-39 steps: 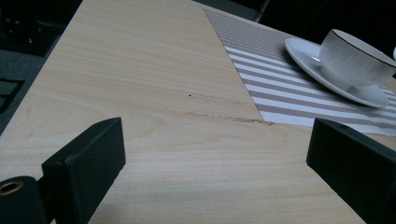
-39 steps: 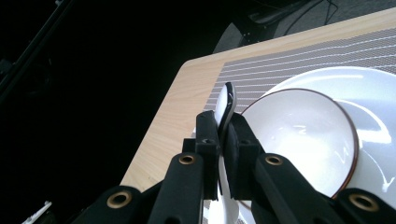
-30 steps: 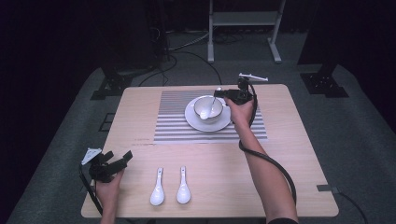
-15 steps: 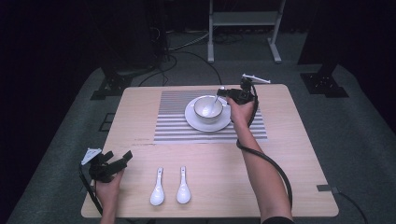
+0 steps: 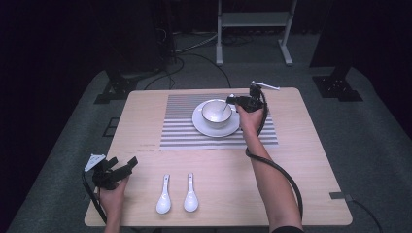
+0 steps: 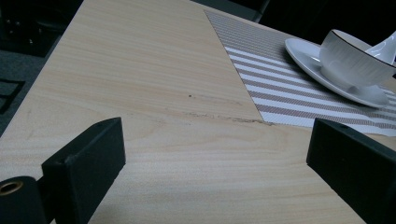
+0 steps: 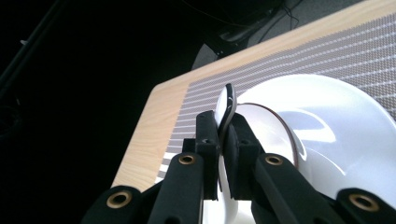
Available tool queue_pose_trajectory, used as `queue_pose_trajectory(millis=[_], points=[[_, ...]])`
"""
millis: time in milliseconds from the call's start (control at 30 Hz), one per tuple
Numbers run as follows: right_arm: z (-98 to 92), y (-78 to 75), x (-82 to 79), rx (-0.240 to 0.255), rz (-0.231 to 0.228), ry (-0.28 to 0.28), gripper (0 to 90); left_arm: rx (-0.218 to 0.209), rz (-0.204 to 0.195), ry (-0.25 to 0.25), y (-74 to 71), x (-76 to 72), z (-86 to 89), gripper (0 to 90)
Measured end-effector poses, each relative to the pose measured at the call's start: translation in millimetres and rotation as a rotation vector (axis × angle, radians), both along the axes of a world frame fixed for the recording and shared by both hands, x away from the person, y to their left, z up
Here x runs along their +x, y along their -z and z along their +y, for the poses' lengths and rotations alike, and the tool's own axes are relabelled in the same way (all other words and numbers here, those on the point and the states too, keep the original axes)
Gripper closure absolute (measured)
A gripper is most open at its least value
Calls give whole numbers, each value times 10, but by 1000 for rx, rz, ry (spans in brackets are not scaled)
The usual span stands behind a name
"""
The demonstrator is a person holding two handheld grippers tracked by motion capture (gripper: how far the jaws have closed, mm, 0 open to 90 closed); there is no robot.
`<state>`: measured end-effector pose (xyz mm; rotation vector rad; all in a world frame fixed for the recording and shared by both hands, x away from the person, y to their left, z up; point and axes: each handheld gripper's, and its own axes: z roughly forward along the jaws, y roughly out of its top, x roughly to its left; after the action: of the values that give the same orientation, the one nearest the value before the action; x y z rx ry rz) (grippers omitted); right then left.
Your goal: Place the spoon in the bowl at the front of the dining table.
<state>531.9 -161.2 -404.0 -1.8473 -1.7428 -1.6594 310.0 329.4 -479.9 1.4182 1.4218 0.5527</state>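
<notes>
Right gripper [image 5: 232, 101]: your jaws are clenched on the handle of a white spoon [image 7: 227, 108], held over the bowl [image 5: 215, 112].
Bowl: sits on its saucer [image 5: 201, 124] on the striped mat [image 5: 175, 131], far side of the surface [image 5: 301, 160].
Left gripper [image 5: 124, 163]: your jaws stand wide apart, grasping nothing, low at the near left corner.
Spare spoons: two white spoons [image 5: 163, 195] lie side by side near the front edge.

The right arm [image 5: 272, 179] reached far forward, its hand [image 5: 251, 118] wrapped around the right gripper [image 5: 232, 100], whose jaws were clamped together on a thin white handle [image 7: 226, 112]. The left hand [image 5: 112, 195] stayed close to the body, holding the left gripper [image 5: 127, 163] low with its jaws spread wide and nothing between them.
</notes>
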Motion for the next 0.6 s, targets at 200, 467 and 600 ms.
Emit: queue_pose_trajectory(millis=[200, 467, 600], points=[[-27, 106, -1, -16, 24, -3, 844, 2, 1, 2, 0, 1, -2, 30], [-89, 211, -6, -12, 50, -2, 841, 5, 2, 2, 0, 2, -4, 30], [-110, 219, -5, -20, 52, -4, 838, 4, 2, 1, 0, 1, -4, 30]])
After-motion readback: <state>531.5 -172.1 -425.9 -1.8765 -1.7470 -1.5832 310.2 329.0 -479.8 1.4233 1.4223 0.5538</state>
